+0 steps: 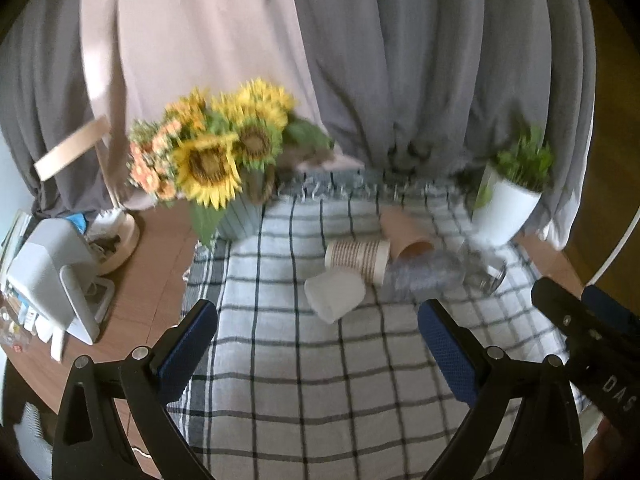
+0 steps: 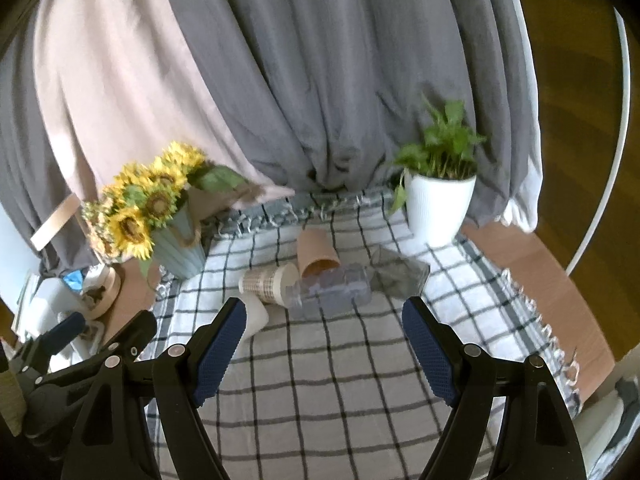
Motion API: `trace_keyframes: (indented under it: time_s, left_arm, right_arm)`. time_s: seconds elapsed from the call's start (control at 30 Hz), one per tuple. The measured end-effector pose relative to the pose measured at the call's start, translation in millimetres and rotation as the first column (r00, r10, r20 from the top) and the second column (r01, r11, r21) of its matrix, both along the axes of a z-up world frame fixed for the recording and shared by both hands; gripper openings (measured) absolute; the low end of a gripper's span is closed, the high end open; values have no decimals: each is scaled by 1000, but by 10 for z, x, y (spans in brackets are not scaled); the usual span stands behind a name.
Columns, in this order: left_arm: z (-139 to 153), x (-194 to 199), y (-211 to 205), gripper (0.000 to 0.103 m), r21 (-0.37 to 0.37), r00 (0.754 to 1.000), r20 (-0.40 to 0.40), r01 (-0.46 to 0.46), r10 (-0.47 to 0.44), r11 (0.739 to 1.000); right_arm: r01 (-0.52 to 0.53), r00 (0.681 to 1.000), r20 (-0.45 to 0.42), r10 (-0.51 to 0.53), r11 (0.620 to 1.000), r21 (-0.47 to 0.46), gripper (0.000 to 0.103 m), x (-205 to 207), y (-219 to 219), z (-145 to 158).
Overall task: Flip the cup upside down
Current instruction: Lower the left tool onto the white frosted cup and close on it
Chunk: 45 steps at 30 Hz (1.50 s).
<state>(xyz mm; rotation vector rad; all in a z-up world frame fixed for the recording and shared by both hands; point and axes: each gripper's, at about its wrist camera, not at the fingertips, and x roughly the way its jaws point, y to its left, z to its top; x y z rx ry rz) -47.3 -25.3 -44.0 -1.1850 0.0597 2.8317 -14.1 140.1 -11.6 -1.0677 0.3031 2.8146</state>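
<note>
Several cups lie on their sides in a cluster on the checked cloth (image 1: 304, 380): a white plastic cup (image 1: 334, 292), a striped paper cup (image 1: 358, 258), a brown paper cup (image 1: 406, 234), a clear ribbed plastic cup (image 1: 426, 276) and a clear glass (image 1: 486, 268). In the right wrist view I see the striped cup (image 2: 268, 280), brown cup (image 2: 316, 254), clear ribbed cup (image 2: 330, 288), glass (image 2: 398, 276) and white cup (image 2: 256, 314). My left gripper (image 1: 318, 328) is open and empty, short of the cluster. My right gripper (image 2: 324, 326) is open and empty, just before the clear cup.
A sunflower bouquet in a pale blue vase (image 1: 218, 156) stands at the back left, and a green plant in a white pot (image 1: 506, 204) at the back right. Grey and pink curtains (image 2: 320, 80) hang behind. White devices (image 1: 56, 280) sit on the wooden table at left.
</note>
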Motion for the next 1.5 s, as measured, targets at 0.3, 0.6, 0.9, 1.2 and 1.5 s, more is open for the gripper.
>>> trace_keyframes:
  time_s: [0.3,0.6,0.9,1.2,1.5]
  left_arm:
    - [-576,-516,-28,102,-105,982,144,137,-121,985]
    - [-1088,-1183,282,102,-178,899,304,379,-316,908]
    - [-1459,-1546,538,100,-234,818,421,516,-393,824]
    - [-1724,-1773,617,79,-212,785,505,515,-358,830]
    - [-1596,-1706,587,76,-179,820,486,433,-304,883]
  right_arm:
    - [99,975,209,-76,990,-105,80,-378,-1,-737]
    - [201,927,353,-126,962,-186,80,-728,28,-1258]
    - [277,893,414,-178,941,-195,80,-985,96,-1480]
    - [291,886,422,-190,938,-190,80,-1063,122,-1519]
    - [267,895,410,-174,947,-181,80,-1047,264,-1462]
